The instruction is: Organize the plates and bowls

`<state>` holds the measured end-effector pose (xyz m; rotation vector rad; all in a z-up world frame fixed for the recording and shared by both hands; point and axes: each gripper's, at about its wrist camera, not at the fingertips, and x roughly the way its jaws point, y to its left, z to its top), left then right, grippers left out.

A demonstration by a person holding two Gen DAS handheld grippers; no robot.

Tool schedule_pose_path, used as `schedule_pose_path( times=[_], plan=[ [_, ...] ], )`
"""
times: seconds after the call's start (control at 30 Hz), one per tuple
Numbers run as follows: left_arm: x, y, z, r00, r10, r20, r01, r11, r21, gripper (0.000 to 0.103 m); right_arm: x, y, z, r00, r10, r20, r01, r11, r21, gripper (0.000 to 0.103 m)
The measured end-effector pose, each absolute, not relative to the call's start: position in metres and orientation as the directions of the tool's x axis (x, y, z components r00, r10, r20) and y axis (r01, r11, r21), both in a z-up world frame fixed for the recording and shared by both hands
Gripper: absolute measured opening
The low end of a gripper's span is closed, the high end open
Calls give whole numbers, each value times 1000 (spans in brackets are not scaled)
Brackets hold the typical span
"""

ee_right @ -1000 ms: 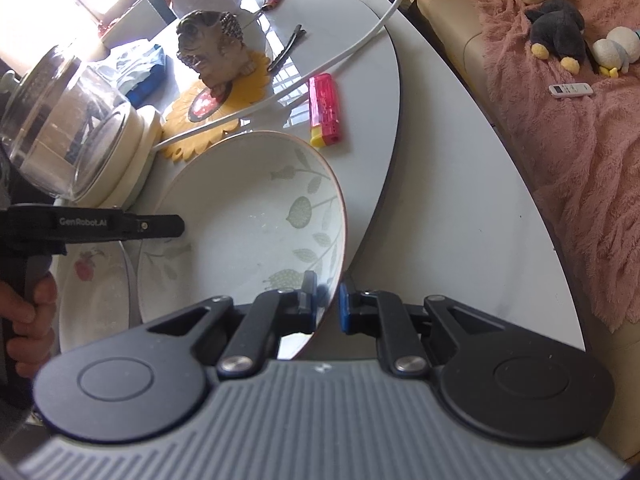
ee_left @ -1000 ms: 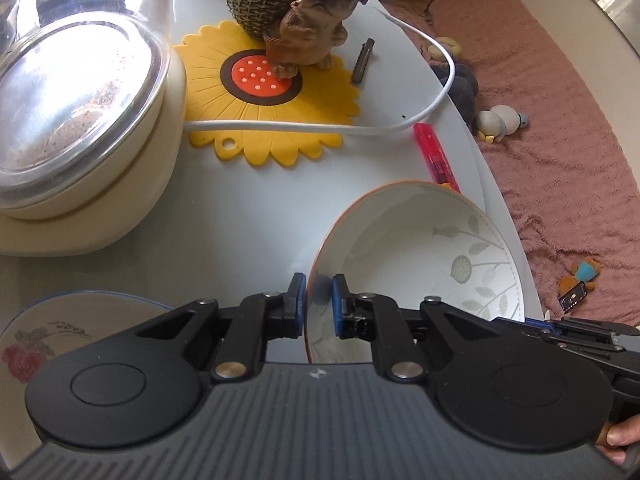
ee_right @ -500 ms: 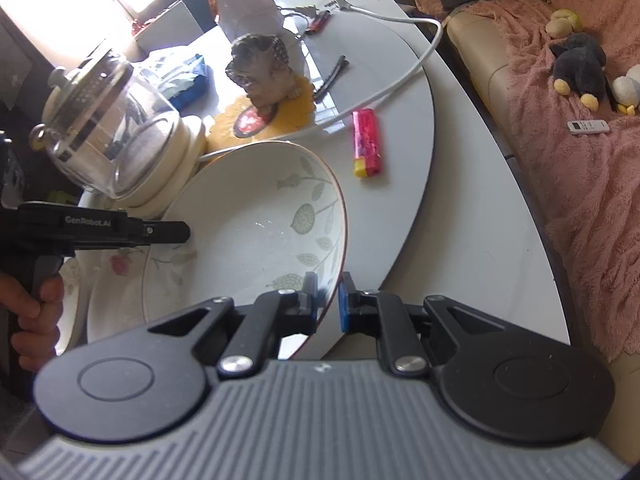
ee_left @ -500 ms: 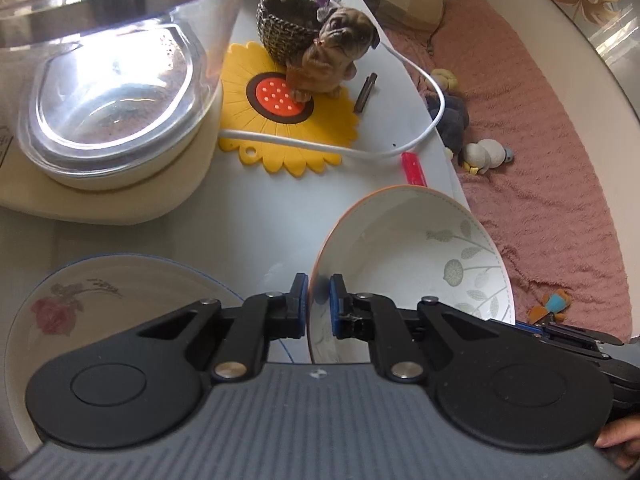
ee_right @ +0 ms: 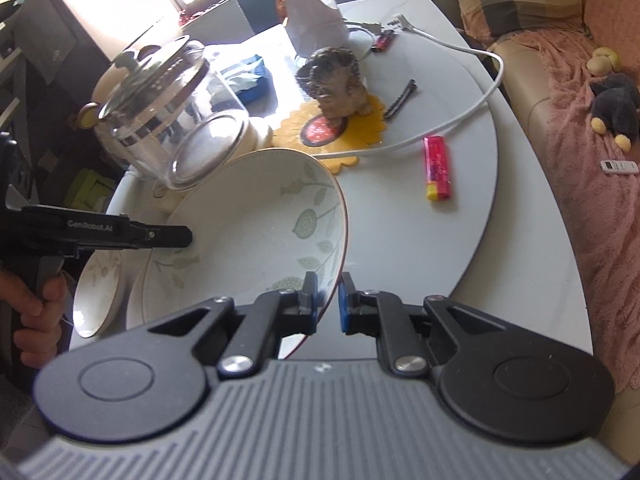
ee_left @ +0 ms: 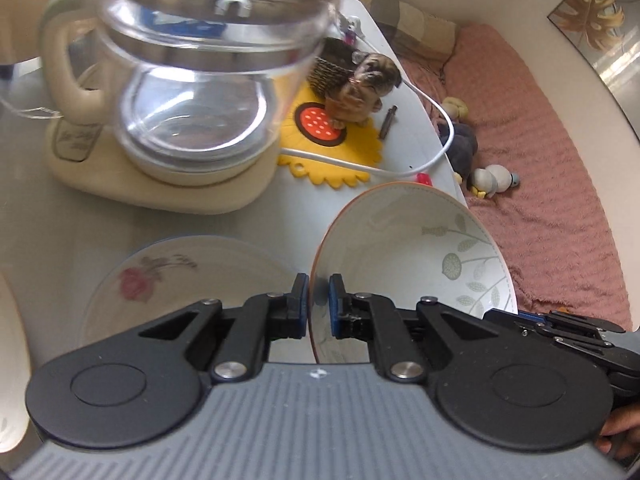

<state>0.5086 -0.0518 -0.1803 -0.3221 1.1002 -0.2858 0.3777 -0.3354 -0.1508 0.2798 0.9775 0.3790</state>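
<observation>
1. Two hand-held grippers are clamped on one leaf-patterned bowl (ee_left: 404,248), which is held tilted in the air above the tabletop (ee_right: 400,232).
2. The left hand-held gripper (ee_left: 318,304) is pinched on the bowl's near left rim, with one blue-padded finger on each side of the wall.
3. The right hand-held gripper (ee_right: 328,304) is pinched on the opposite rim, the wall being seen between its pads in the right wrist view.
4. The bowl is shown with an orange-brown edge and a white inside printed with grey-green leaves.
5. A rose-patterned plate (ee_left: 180,280) is seen flat on the tabletop just below and to the left of the bowl.
6. A smaller plate (ee_right: 96,296) is seen partly under the bowl's left side in the right wrist view.
7. A glass kettle (ee_left: 208,80) is seated on a cream base (ee_left: 160,184) further back.
8. A yellow sunflower mat (ee_left: 332,148) is laid beside the base, and a dog figurine (ee_left: 360,92) is stood on it.
9. A white cable (ee_left: 436,148) is run across the mat.
10. A red lighter (ee_right: 438,168) is laid near the tabletop's right edge.
</observation>
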Motion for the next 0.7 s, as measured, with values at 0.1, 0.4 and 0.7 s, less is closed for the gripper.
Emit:
schedule_pose_path(
  times=[0.1,0.4,0.7],
  plan=[
    [500,-35,-181,437,-372,-819,36,917,-398,12,379,-321,-148,496,440,-748,-215,897,386,14],
    [467,21,-194,449,-296,-843,-92,923,-374,12,384,-265,-163,429,500,-752,-334,861,383,14],
    [441,63,-218,432,-242,-869,-203,913,-355,13,386,-218,-187,347,522,-779,-423,828,367,14]
  ],
)
